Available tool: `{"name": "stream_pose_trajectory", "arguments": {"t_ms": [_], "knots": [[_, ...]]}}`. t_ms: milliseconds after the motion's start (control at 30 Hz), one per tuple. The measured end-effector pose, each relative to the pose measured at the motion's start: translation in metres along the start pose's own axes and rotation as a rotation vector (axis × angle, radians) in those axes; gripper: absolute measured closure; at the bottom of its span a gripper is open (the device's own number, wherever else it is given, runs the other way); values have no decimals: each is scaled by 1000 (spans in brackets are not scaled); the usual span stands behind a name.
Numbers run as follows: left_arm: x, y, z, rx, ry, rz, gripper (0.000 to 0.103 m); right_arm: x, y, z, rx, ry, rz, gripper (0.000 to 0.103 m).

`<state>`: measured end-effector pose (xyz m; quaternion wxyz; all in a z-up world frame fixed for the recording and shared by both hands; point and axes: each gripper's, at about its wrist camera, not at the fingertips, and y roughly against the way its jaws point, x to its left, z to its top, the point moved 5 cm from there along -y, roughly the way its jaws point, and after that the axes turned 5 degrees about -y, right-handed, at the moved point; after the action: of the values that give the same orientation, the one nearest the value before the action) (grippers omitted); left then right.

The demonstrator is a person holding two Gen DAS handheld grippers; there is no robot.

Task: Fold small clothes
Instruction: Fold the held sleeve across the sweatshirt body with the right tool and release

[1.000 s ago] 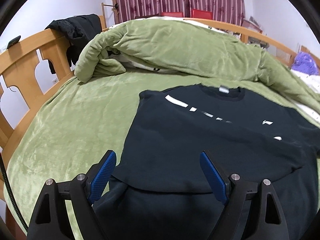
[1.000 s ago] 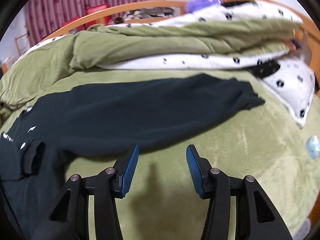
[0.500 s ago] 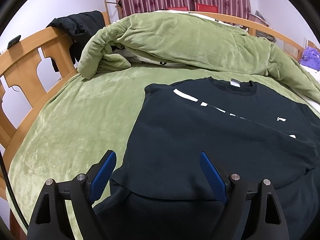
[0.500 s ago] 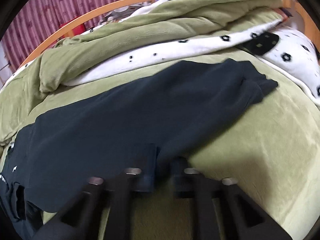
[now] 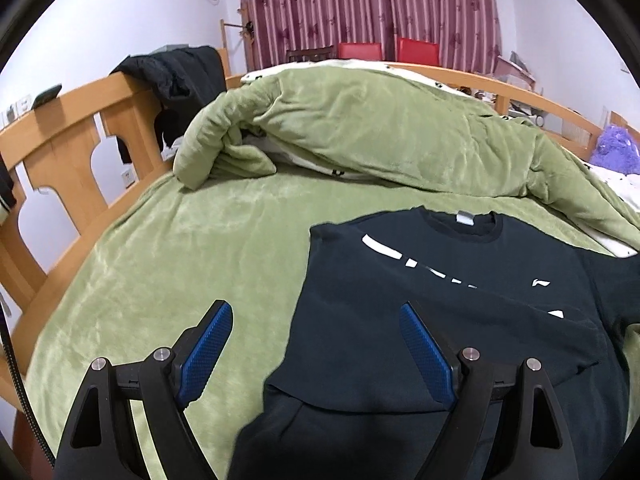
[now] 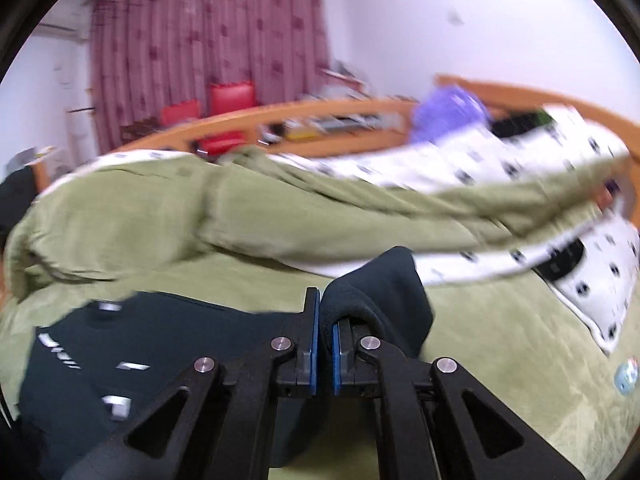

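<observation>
A black long-sleeved shirt [image 5: 460,304] with white lettering lies on the green bedspread [image 5: 192,264], its left sleeve folded across the chest. My left gripper [image 5: 316,344] hovers open over the shirt's lower left edge, nothing between its blue pads. In the right wrist view my right gripper [image 6: 325,320] is shut on the shirt's right sleeve [image 6: 384,292], lifted off the bed. The dark cloth bunches over the fingertips and drapes down to the shirt body [image 6: 132,356] at the left.
A rumpled green duvet [image 5: 380,136] with a white dotted lining is heaped along the far side of the bed. The wooden bed frame [image 5: 76,120] curves round, a black jacket [image 5: 176,76] hanging over it. A purple plush [image 6: 448,108] and a white pillow [image 6: 592,280] lie at the right.
My right gripper went from open above the bedspread to shut on the sleeve and rose with it, swinging left. My left gripper lifted a little and stayed open.
</observation>
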<state>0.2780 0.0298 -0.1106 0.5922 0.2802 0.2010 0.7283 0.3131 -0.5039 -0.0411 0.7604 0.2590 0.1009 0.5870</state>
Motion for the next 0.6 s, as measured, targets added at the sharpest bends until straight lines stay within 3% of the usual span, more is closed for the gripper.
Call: {"name": "stream_pose_trajectory", "arguments": {"t_ms": [167,333,467,600], "knots": [[15,20,12,-28,6,-37,18,121,27,-14,-3,75,153,98],[43,27,4,-45,26,-37,18,237,16,-73,89,154,269,98],[59,22,-7,-22,49,-46,18,294,-11,-138,204,194,302,98],[68,21,-12,-11,81,-67,18,311,-44,-201,335,214,289,96]]}}
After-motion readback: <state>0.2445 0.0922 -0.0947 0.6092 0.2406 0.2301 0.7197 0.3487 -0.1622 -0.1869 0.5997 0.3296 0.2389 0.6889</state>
